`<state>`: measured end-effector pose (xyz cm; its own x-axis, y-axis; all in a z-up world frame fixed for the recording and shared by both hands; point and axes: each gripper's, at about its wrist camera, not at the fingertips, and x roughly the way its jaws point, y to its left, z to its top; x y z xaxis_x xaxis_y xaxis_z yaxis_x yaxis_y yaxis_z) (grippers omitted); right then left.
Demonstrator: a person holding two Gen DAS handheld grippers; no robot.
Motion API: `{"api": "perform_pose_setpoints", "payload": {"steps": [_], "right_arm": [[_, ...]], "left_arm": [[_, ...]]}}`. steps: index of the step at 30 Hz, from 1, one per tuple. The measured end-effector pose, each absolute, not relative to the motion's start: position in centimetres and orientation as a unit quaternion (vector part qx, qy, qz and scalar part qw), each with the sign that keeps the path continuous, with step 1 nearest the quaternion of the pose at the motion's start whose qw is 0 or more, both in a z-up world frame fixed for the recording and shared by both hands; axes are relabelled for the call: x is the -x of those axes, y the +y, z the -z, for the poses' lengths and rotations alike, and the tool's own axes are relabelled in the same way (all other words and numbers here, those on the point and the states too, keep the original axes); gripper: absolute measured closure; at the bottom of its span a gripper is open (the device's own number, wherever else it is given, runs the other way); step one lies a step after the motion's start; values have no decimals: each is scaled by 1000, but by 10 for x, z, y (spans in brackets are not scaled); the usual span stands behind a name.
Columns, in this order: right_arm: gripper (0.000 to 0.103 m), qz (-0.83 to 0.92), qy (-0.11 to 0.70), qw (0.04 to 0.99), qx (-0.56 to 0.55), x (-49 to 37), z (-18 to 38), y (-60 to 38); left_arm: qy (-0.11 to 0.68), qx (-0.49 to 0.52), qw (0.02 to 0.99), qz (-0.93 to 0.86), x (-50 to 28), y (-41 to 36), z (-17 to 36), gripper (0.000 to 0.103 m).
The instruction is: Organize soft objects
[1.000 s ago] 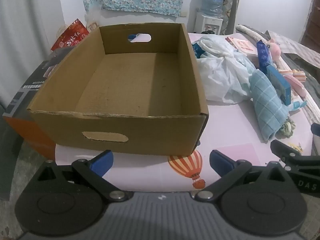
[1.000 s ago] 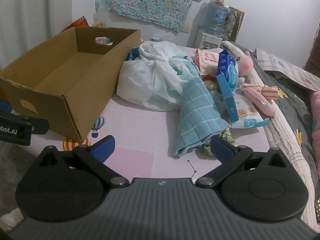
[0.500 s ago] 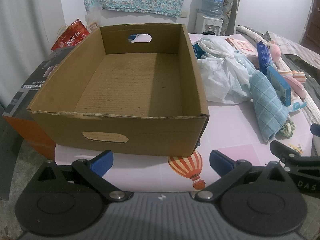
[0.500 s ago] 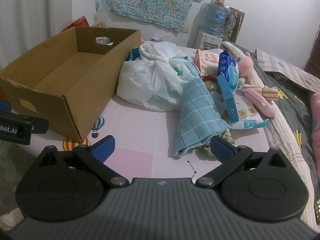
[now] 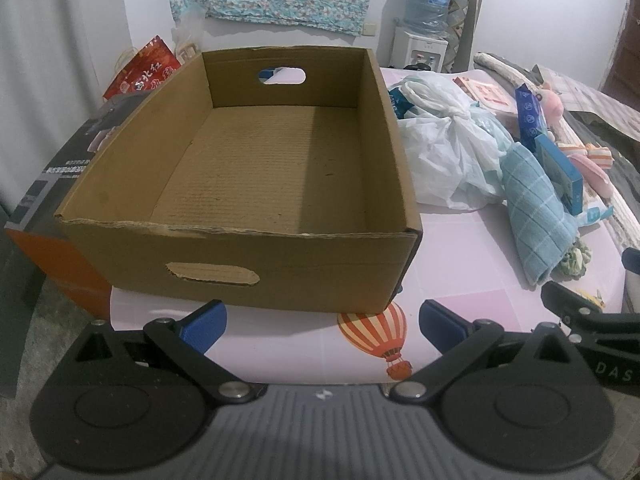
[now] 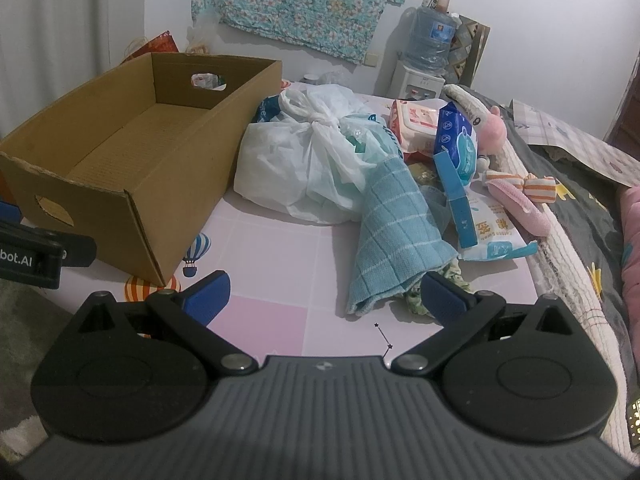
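Cardboard box [image 5: 256, 184] fills the left gripper's view from about 10 to 1 o'clock, empty, its hand-hole side facing the camera. The left gripper [image 5: 320, 326] hangs just short of that wall with its blue pads wide apart and nothing between them.

Moving right, at 2 o'clock of the box lies the pile of soft things on the pink balloon-print sheet [image 6: 264, 248]: a knotted white plastic bag [image 6: 304, 160] just beside the box, then a folded blue checked towel [image 6: 396, 232] leaning against the bag, with a small green-patterned cloth [image 6: 452, 276] partly under its near end. The right gripper [image 6: 324, 300] points at this pile, its pads also spread and empty, the towel's near end at about 1 o'clock between the pads.

The towel should be light, limp and easy to pinch; I would take it at the thick folded near edge, since a single layer would let it unfold and drag. The bag looks slippery and loosely filled, so its knot is probably the safest hold.

Further right, at 2 to 3 o'clock, are blue packets [image 6: 456, 148], a wipes pack [image 6: 494, 232] and a pink plush toy [image 6: 500, 128], overlapping so their shapes are hard to separate. The bag's contents are only partly visible, and the green cloth is mostly hidden by the towel and the right pad.
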<state>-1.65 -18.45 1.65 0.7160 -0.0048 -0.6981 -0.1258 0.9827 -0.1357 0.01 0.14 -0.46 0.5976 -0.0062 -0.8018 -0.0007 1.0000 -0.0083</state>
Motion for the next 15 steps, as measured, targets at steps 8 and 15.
{"api": "perform_pose_setpoints", "payload": {"steps": [8,15], "right_arm": [[1,-32,374,923,88,16,-17,-184],[1,-32,375,922,90,16,-18,-183]], "left_arm": [[449,5,894,2,0,1,4,0],[449,6,894,2,0,2,5,0]]}}
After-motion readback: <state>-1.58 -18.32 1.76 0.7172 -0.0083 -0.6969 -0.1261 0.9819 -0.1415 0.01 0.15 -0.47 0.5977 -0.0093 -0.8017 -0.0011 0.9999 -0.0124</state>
